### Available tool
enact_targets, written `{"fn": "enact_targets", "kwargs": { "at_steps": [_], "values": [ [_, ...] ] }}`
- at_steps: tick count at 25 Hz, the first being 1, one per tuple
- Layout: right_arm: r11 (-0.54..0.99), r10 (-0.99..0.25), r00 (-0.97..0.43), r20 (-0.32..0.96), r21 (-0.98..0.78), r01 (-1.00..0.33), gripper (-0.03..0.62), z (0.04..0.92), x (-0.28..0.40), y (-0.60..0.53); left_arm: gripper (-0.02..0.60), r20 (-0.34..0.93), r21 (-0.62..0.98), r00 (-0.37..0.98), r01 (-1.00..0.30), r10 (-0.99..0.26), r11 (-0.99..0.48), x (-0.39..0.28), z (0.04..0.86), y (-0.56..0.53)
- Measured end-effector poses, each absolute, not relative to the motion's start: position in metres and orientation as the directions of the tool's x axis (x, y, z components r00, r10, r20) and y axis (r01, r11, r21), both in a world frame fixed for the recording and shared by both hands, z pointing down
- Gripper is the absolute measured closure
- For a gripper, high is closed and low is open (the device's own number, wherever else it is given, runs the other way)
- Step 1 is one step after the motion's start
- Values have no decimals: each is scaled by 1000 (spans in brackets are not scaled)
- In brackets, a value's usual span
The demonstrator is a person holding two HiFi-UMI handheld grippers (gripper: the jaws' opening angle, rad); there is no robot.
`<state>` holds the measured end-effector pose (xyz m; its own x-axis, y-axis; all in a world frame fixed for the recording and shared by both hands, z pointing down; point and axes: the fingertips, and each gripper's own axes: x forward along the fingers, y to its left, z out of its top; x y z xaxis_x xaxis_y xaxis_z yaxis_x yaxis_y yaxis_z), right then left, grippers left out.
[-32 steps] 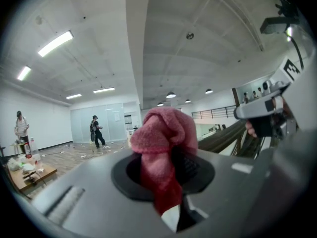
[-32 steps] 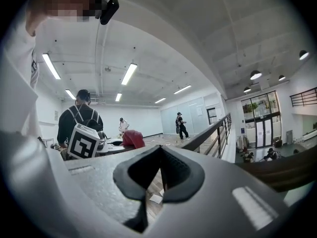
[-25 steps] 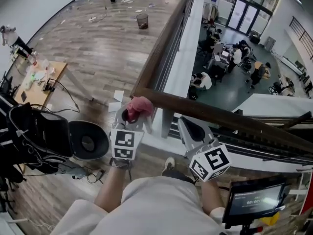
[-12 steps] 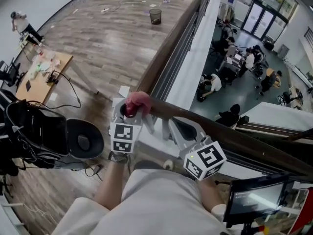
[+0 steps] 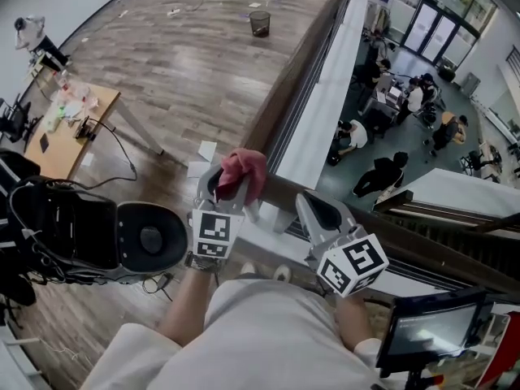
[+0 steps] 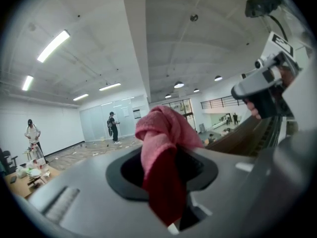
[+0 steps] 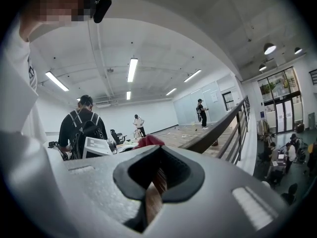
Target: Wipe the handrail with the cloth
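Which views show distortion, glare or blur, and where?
Head view: wide lens slightly bends the handrail; pale glare on the floor. Left gripper view: fisheye, black corners, the near cloth slightly soft. Right gripper view: fisheye too, a mosaic patch upper left.

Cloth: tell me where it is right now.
In the head view the cloth sits left of centre, clamped in the left gripper, at the near corner of the handrail.

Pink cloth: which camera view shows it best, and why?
Left gripper view: the pink cloth fills the centre, pinched by the left gripper. Head view shows a small bunch by the handrail; right gripper view, only a red sliver.
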<state>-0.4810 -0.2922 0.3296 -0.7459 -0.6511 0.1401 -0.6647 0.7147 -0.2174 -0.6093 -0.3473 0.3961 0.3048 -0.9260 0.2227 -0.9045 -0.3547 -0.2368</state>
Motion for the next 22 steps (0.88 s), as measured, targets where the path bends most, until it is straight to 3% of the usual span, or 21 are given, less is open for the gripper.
{"fn": "enact_targets", "kwargs": {
  "at_steps": [2, 4, 12, 22],
  "values": [
    [705, -662, -735, 145, -212, -677, 591, 329, -482, -297, 460, 210, -247, 311, -900, -927, -359, -611, 395, -351],
    [691, -674, -723, 153, -215, -690, 591, 328, -482, -298, 476, 210, -241, 325, -897, -922, -371, -610, 396, -352],
    [645, -714, -678, 174, -210, -734, 591, 331, -485, -299, 489, 185, -259, 347, -885, -919, -387, -601, 398, -352],
    [536, -805, -564, 181, -185, -824, 591, 338, -475, -299, 494, 276, -241, 348, -877, -896, -415, -599, 419, -353]
  ]
}}
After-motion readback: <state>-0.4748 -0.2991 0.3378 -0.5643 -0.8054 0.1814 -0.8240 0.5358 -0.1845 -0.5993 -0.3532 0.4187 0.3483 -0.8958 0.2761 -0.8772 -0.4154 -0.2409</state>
